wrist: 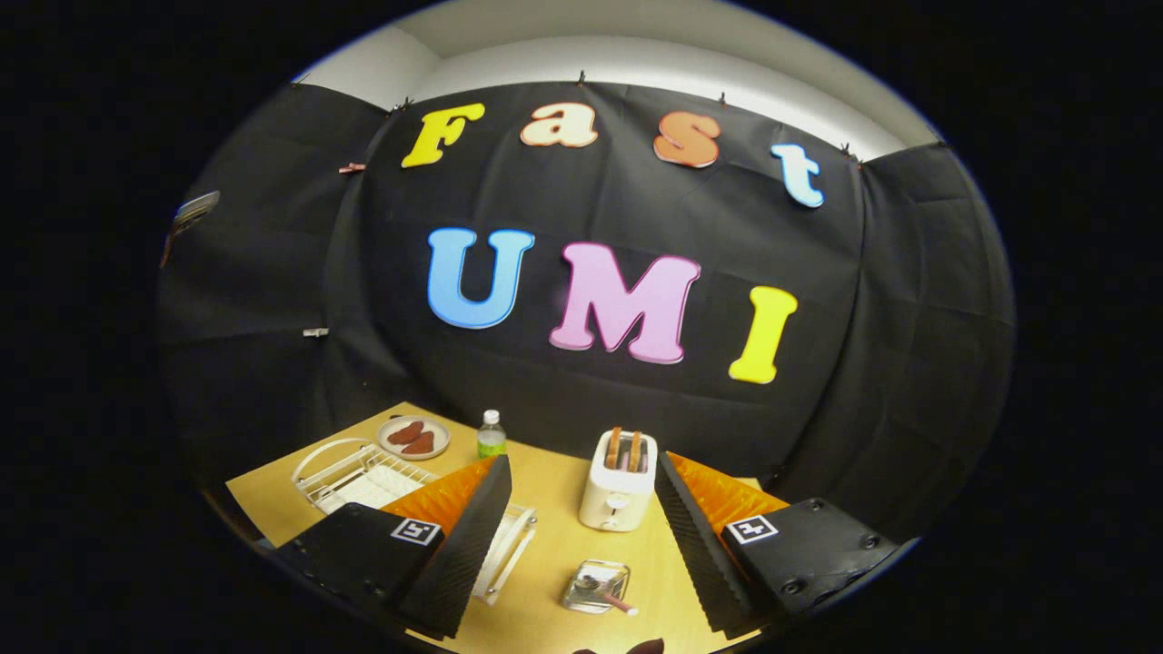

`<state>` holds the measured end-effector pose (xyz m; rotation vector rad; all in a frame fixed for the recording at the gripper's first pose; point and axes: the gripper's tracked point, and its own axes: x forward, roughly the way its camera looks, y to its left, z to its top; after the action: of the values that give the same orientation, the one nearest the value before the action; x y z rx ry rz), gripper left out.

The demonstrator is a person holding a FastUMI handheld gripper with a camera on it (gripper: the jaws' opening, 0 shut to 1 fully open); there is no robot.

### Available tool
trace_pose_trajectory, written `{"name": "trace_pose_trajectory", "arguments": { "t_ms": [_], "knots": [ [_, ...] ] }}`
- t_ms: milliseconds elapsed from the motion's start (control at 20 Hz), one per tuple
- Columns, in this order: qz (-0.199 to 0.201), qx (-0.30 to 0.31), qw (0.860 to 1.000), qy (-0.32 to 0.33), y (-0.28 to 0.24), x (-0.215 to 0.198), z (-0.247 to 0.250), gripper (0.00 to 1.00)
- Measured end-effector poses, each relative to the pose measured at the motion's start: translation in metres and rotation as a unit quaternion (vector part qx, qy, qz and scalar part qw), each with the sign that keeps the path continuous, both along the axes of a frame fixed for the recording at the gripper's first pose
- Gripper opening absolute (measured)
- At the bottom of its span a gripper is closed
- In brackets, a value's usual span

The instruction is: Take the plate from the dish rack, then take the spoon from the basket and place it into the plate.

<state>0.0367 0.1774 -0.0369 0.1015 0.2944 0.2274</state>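
My gripper (581,461) is held high above a wooden table (554,509), open, with nothing between its fingers. A white wire dish rack (350,472) stands on the table beyond my left finger, and a pale flat plate (363,491) seems to lie in it. Between the fingers and close below sits a small clear basket (595,586) holding a spoon (618,602) whose handle sticks out to the right. The left finger hides part of the rack's near side.
A white toaster (619,483) with two slices of toast stands just ahead between the fingers. A small bottle (491,435) and a dish with brown food (413,437) sit at the table's far side. A clear tray edge (507,545) shows beside the left finger.
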Motion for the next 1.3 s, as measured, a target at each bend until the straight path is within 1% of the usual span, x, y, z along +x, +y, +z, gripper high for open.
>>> {"name": "trace_pose_trajectory", "arguments": {
  "t_ms": [100,200,350,600,700,1050,1150,1200,1250,1300],
  "knots": [
    [0.022,0.012,0.999,0.041,0.027,0.007,-0.016,0.98],
    [0.031,0.033,0.996,0.075,0.052,0.016,-0.028,0.98],
    [0.025,0.066,0.989,0.127,0.084,0.033,-0.052,0.98],
    [0.006,0.098,0.974,0.202,0.129,0.064,-0.094,0.99],
    [0.004,0.096,0.970,0.223,0.144,0.070,-0.112,0.99],
    [0.006,0.050,0.956,0.291,0.183,0.073,-0.177,0.98],
    [-0.005,0.037,0.953,0.299,0.189,0.076,-0.194,0.95],
    [-0.012,0.034,0.953,0.300,0.192,0.079,-0.199,0.86],
    [-0.020,0.029,0.952,0.303,0.195,0.079,-0.205,0.79],
    [-0.027,0.024,0.950,0.309,0.197,0.081,-0.212,0.68]
  ]
}}
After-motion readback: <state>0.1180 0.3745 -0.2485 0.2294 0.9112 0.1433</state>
